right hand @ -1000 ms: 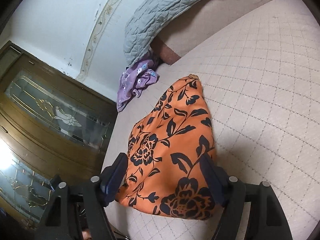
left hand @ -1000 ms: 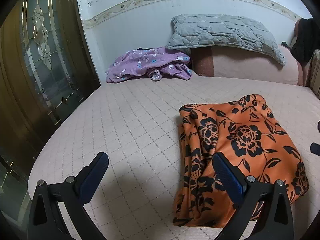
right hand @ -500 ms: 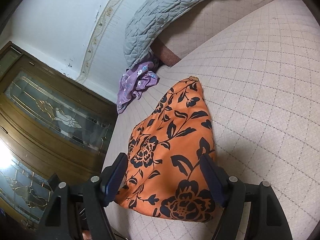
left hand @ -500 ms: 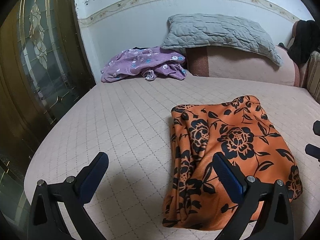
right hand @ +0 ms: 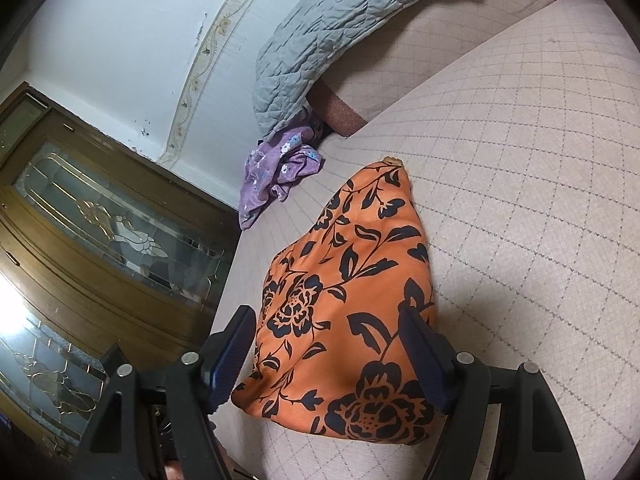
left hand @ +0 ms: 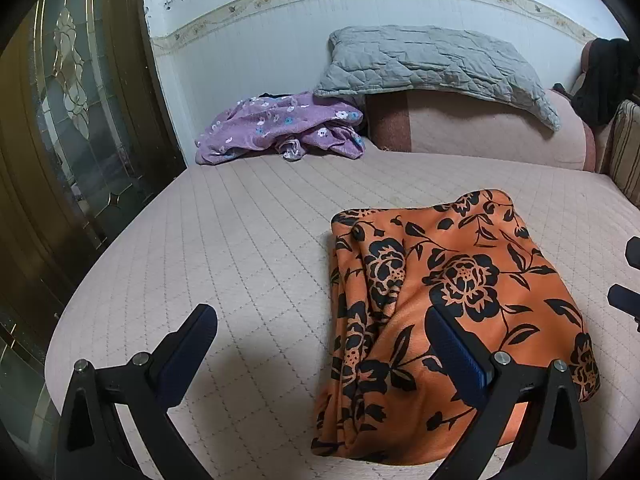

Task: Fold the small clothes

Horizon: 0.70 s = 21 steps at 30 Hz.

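The left gripper [left hand: 320, 334] and the right gripper [right hand: 326, 334] both have their fingers wide apart and hold nothing. The folded orange cloth [left hand: 444, 316] lies on the bed [left hand: 240, 240], below both grippers. A purple garment [left hand: 280, 128] lies far behind it.

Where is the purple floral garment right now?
The purple floral garment lies crumpled at the bed's far left corner, by the wall, just left of the grey quilted pillow, well beyond the orange garment.
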Available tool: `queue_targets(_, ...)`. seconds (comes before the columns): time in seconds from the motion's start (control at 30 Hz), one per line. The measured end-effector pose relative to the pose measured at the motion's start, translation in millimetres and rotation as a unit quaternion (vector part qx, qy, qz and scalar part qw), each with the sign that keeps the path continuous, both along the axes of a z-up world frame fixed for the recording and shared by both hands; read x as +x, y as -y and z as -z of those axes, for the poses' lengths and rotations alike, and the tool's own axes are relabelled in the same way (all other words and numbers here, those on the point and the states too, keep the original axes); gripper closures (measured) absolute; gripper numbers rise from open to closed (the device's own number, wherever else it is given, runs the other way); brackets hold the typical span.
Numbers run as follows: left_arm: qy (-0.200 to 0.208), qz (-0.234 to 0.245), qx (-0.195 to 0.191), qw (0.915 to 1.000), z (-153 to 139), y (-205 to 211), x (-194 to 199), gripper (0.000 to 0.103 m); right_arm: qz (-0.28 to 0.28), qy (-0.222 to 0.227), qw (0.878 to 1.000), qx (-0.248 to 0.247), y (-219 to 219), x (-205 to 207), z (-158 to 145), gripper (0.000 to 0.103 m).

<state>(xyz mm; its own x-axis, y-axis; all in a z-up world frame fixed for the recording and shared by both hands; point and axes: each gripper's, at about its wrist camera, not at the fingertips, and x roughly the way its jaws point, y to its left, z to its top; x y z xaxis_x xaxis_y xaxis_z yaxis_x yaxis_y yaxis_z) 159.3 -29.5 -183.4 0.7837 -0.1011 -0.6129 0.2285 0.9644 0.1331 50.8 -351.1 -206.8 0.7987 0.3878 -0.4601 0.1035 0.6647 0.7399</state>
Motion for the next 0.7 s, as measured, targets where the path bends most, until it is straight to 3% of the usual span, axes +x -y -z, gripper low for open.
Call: queue_targets(0.7, -0.005, 0.001, 0.001, 1.0000, 2.8, 4.5, 1.2, 0.000, -0.003, 0.002, 1.000, 0.002, 0.0, 0.5, 0.2, 0.027)
